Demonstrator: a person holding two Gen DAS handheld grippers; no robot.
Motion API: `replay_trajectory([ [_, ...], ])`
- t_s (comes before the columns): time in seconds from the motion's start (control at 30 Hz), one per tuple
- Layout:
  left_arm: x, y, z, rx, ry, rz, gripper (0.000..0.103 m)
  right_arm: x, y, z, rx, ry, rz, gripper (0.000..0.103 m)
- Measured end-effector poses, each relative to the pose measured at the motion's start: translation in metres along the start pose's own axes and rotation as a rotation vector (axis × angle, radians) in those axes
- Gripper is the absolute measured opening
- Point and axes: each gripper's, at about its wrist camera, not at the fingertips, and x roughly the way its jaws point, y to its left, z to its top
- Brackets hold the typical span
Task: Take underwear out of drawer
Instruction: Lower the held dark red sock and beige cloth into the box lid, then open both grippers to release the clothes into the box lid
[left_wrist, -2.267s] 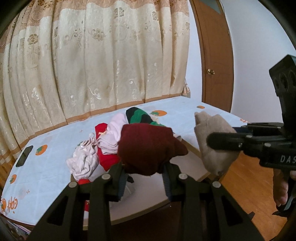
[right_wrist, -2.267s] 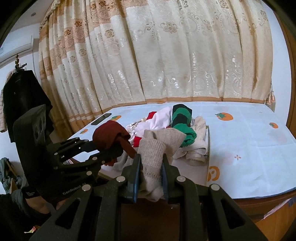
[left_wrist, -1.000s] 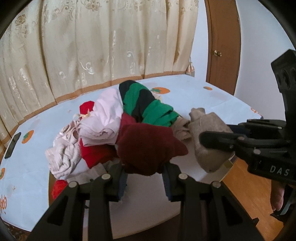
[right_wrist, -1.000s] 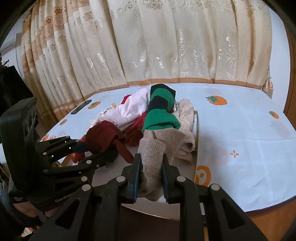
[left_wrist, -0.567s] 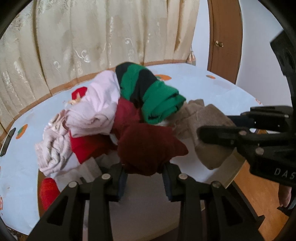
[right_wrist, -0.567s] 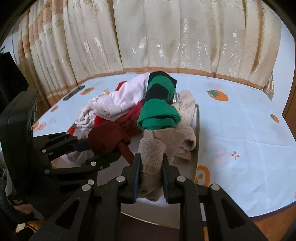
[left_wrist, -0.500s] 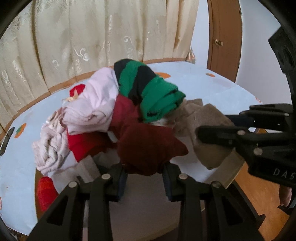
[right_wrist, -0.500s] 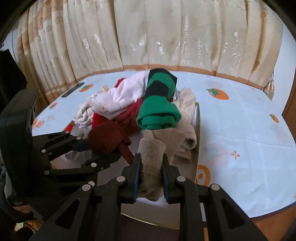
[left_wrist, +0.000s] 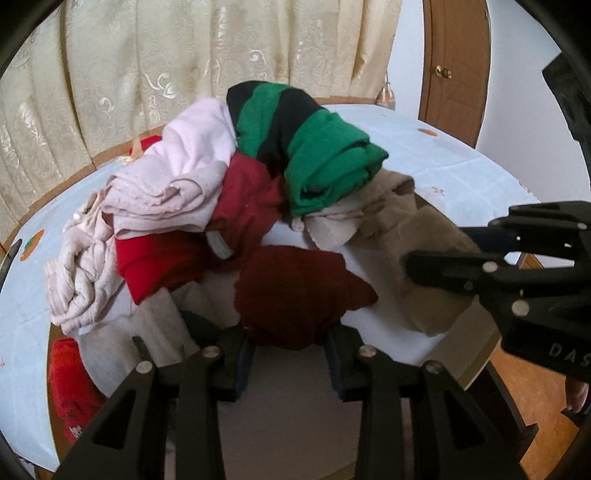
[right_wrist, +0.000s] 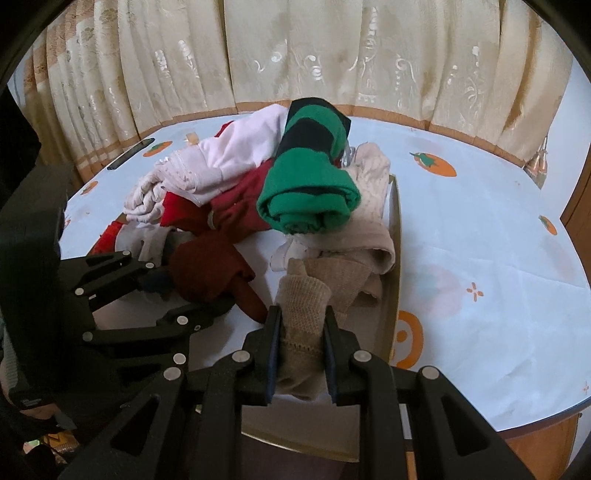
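My left gripper (left_wrist: 290, 341) is shut on a dark maroon underwear piece (left_wrist: 299, 291), held just over the white floor of the drawer tray (left_wrist: 280, 413). It also shows in the right wrist view (right_wrist: 210, 271). My right gripper (right_wrist: 301, 332) is shut on a beige knit piece (right_wrist: 303, 306), seen from the left wrist view (left_wrist: 428, 243) at right. Both hover low over the tray's near part. Behind lies a heap: a green-and-black roll (left_wrist: 314, 147), pale pink cloth (left_wrist: 173, 184), red cloth (left_wrist: 155, 258).
The tray lies on a bed with a light blue sheet (right_wrist: 480, 229) printed with orange fruit. The tray's wooden right wall (right_wrist: 393, 258) runs beside my right gripper. Cream curtains (right_wrist: 295, 48) hang behind. A brown door (left_wrist: 454, 66) and wood floor are at right.
Both grippers moved forward and down toward the tray, still holding their pieces. The heap now looms closer and larger in both views.
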Motion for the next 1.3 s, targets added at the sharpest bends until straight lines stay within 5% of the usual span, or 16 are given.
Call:
replay_trajectory([
  [0.63, -0.006, -0.002, -0.006, 0.003, -0.006, -0.013, 0.045, -0.001, 0.002, -0.002, 0.011, -0.009, -0.013, 0.029],
  [0.87, -0.025, -0.005, -0.009, -0.001, -0.050, -0.018, 0.063, -0.012, 0.007, -0.001, 0.008, -0.049, -0.033, 0.036],
  [1.0, -0.043, -0.002, -0.010, -0.010, -0.096, 0.000, 0.077, -0.024, 0.007, -0.002, 0.022, -0.086, -0.041, 0.060],
  [1.23, -0.074, 0.004, -0.017, -0.028, -0.166, 0.032, 0.079, -0.046, 0.013, -0.015, 0.049, -0.149, -0.025, 0.060],
  [1.3, -0.081, 0.002, -0.020, -0.028, -0.184, 0.047, 0.087, -0.054, 0.018, -0.020, 0.047, -0.178, -0.026, 0.061],
])
